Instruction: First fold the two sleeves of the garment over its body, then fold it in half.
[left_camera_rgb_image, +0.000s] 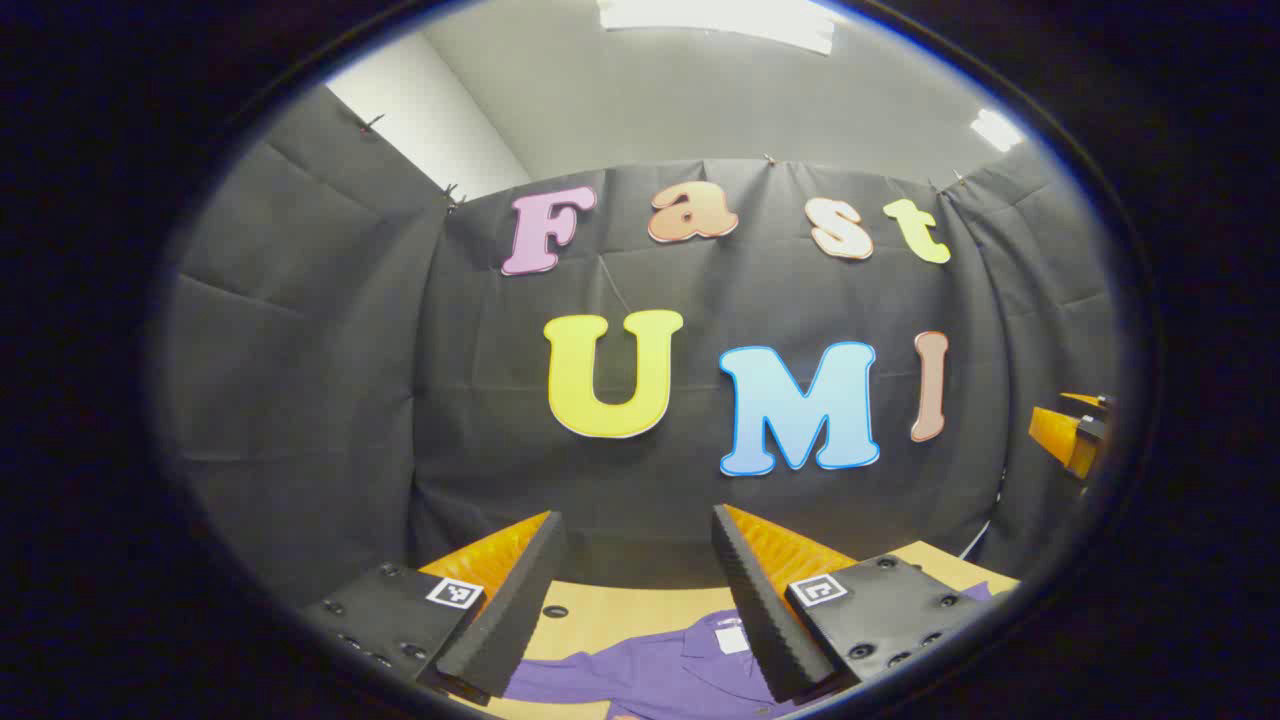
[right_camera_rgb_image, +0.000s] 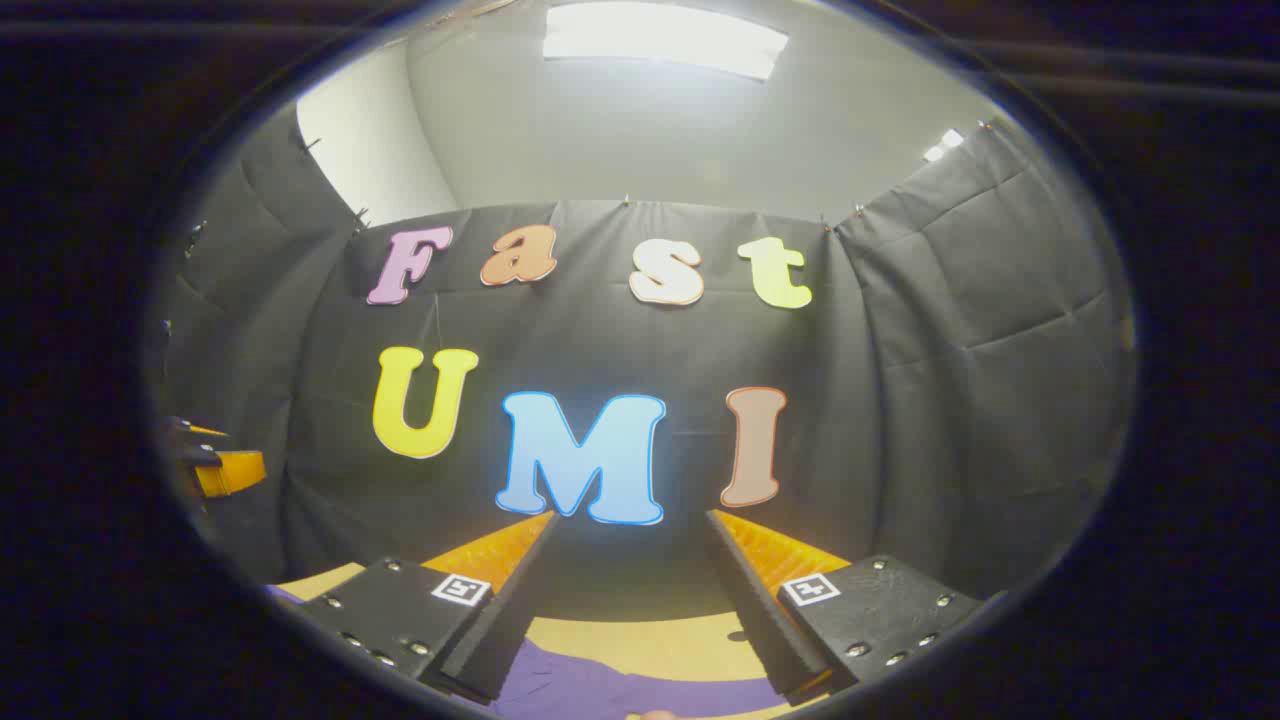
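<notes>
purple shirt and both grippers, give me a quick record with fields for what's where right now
garment: purple shirt, lying on the table, collar with a white tag visible in the left gripper view
surface: wooden table, bare strip beyond the shirt
left gripper: open, raised above the shirt, holding nothing
right gripper: open, raised above the purple cloth, holding nothing
backdrop: black cloth wall
fold progress: cannot tell, too little of the shirt shows

No legible text, small white label (left_camera_rgb_image: 732, 640) inside purple garment (left_camera_rgb_image: 640, 675) collar too blurred to read
</notes>
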